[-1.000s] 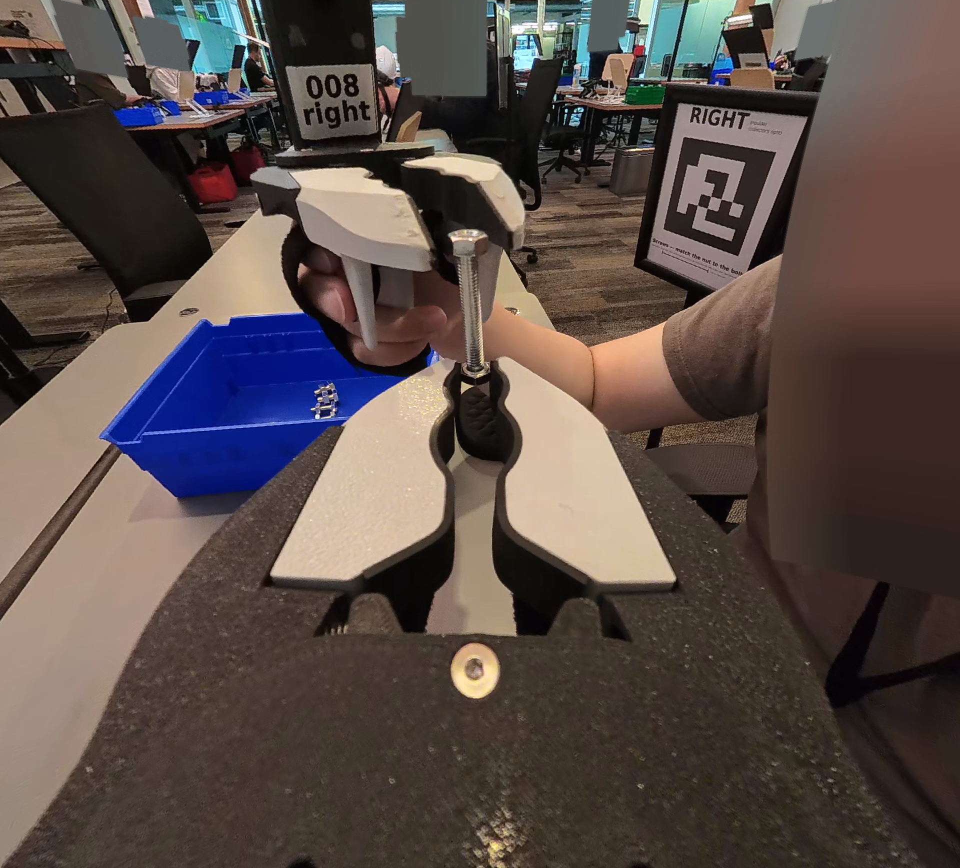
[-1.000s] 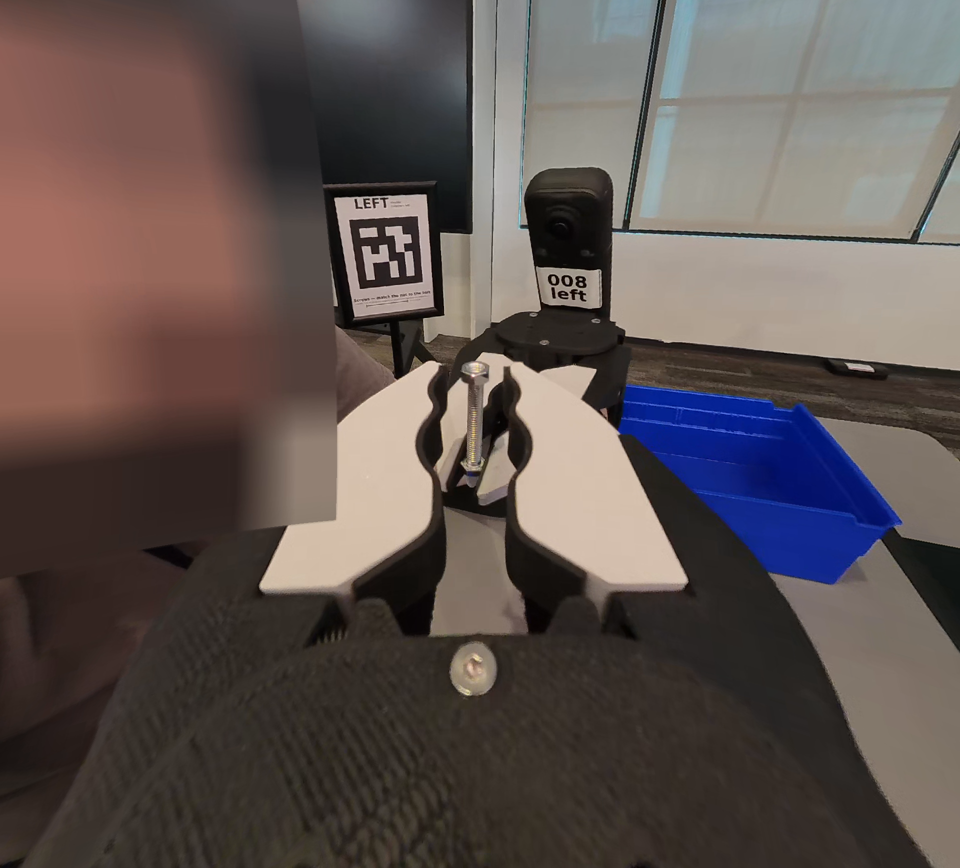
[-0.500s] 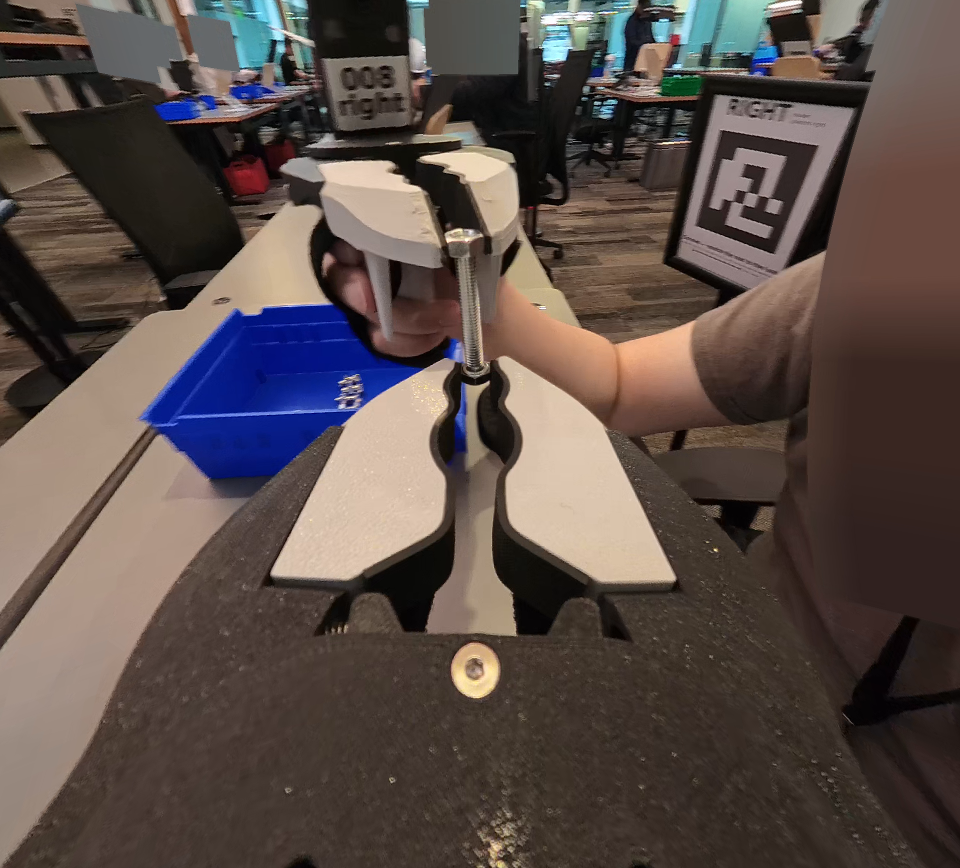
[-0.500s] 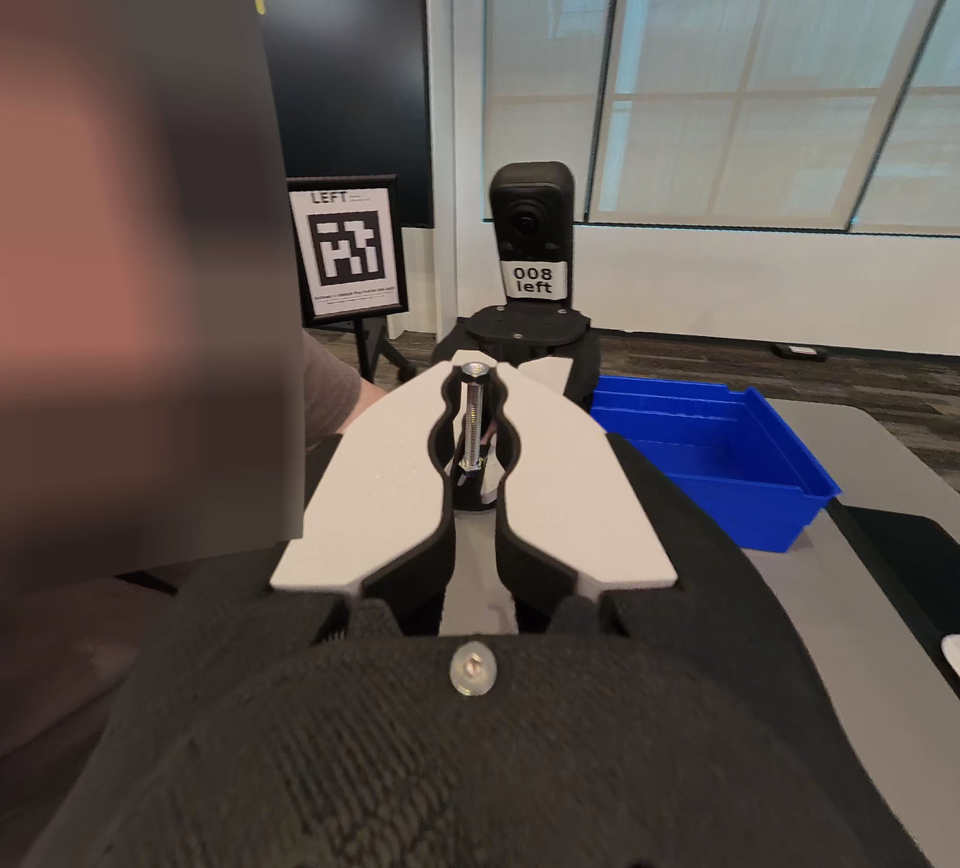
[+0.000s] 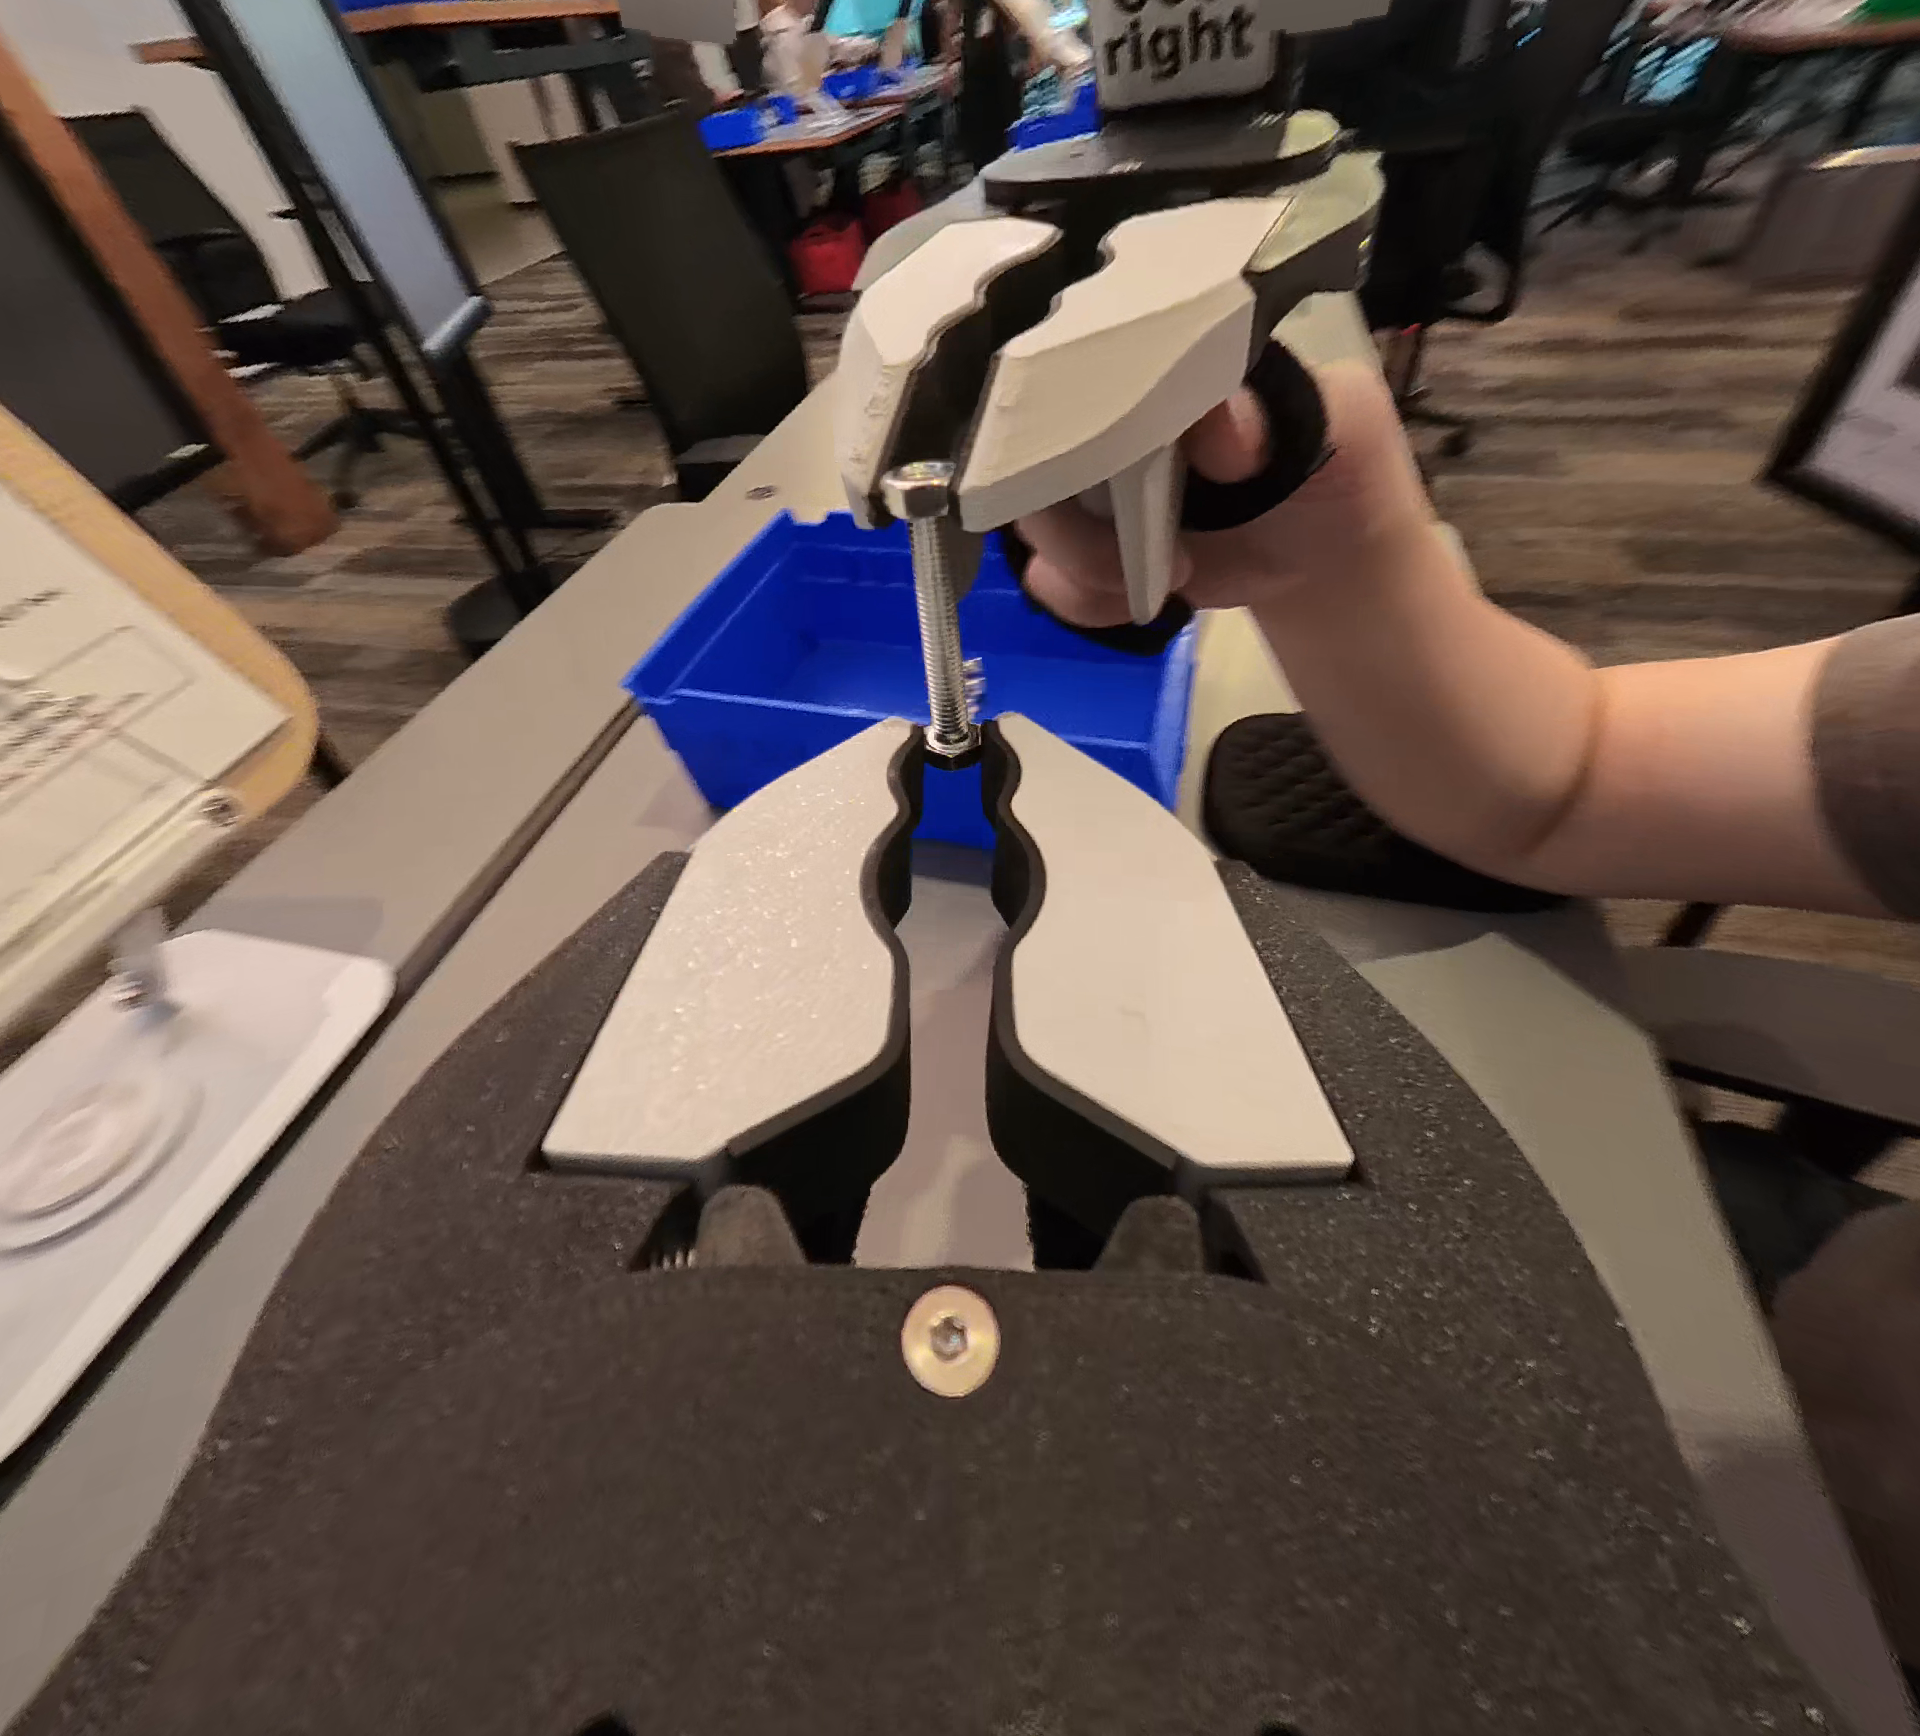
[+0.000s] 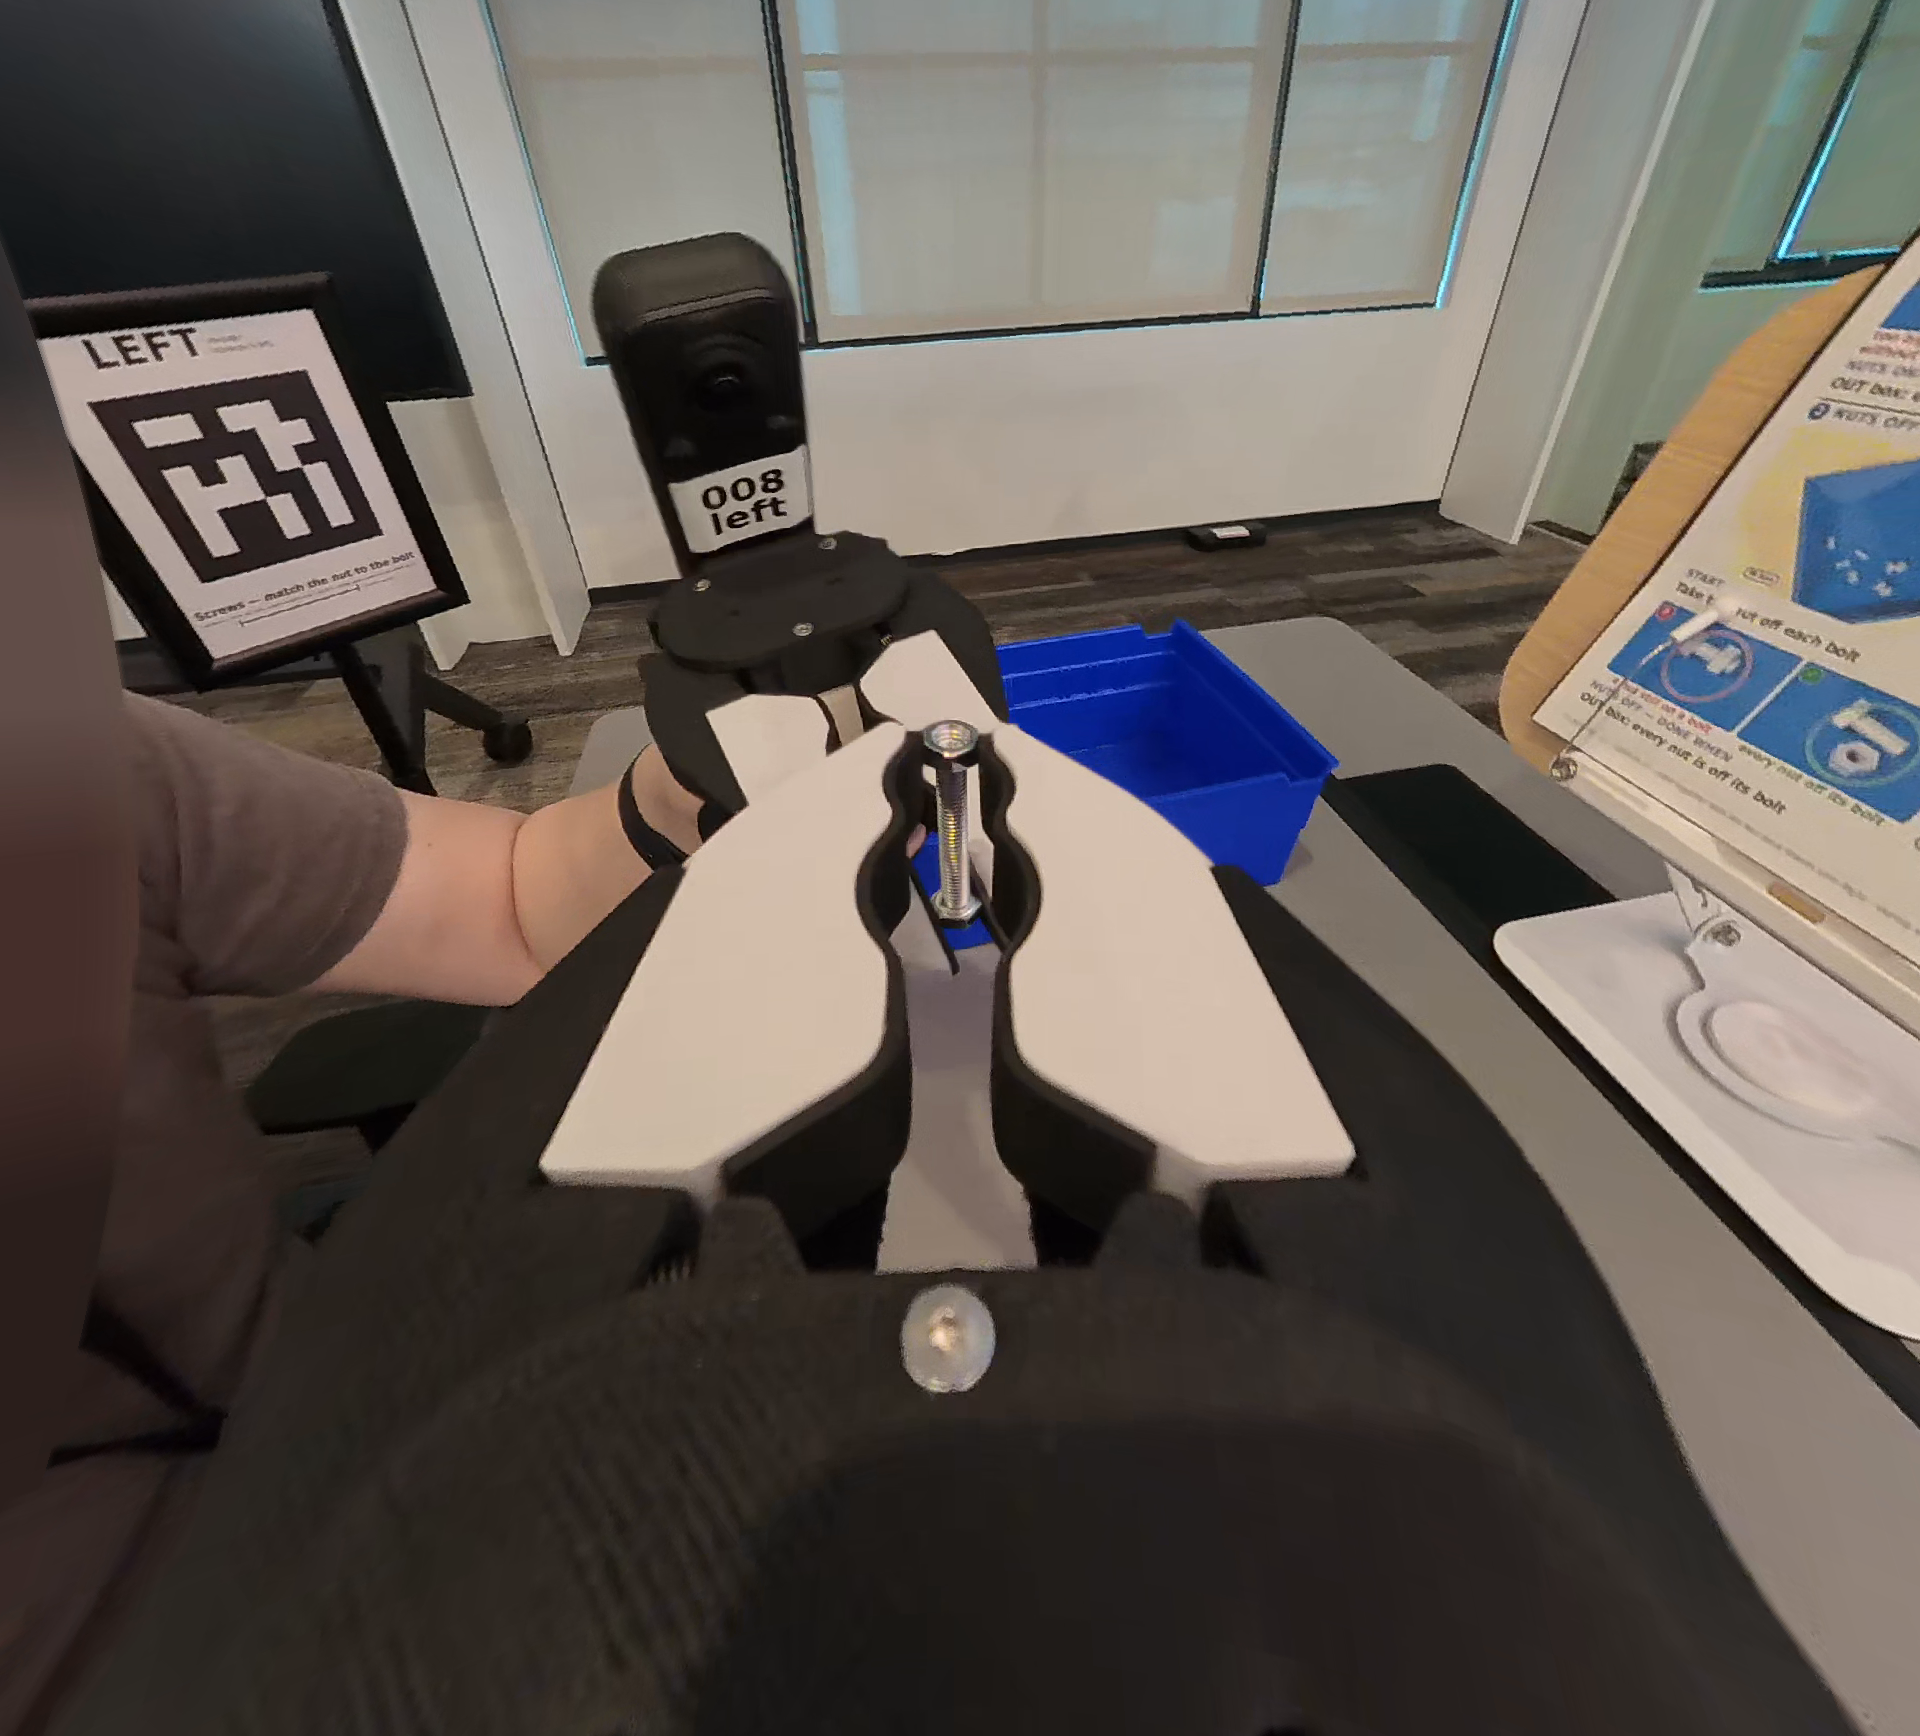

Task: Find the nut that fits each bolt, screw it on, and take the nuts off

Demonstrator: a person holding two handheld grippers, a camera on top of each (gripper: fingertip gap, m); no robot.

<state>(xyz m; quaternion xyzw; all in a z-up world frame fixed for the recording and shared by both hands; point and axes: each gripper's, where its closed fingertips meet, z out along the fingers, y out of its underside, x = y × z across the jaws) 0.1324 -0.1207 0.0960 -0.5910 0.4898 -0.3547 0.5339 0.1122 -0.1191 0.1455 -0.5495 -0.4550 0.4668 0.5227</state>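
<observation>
Open-plan office w/ desks and chairs behind in left wrist view; big windows behind in right wrist view. Grey tabletop (image 5: 436,813) carries the rest. At 9 o'clock in left view, an instruction board on a white stand (image 5: 114,1094); same board (image 6: 1766,668) at 3 o'clock in right view. Framed marker sign (image 6: 234,481) on an easel at 10 o'clock, right view. Blue bin (image 5: 831,647) near centre of left view, just beyond the tool tips; a few small metal parts inside, too small to tell apart. In right view the blue bin (image 6: 1174,741) sits at 1 o'clock.

Left tool (image 5: 951,746): tips together, clamped on the nut (image 5: 951,741) at the bolt's lower end. Right tool (image 5: 925,481) at 12 o'clock, held in a person's hand (image 5: 1268,533), clamped on the hex head. Bolt (image 5: 940,616) stands near upright between both tools, over the bin's near wall. Right view: right tool (image 6: 948,741) grips the head, bolt (image 6: 951,829) runs down to the nut (image 6: 954,905).
</observation>
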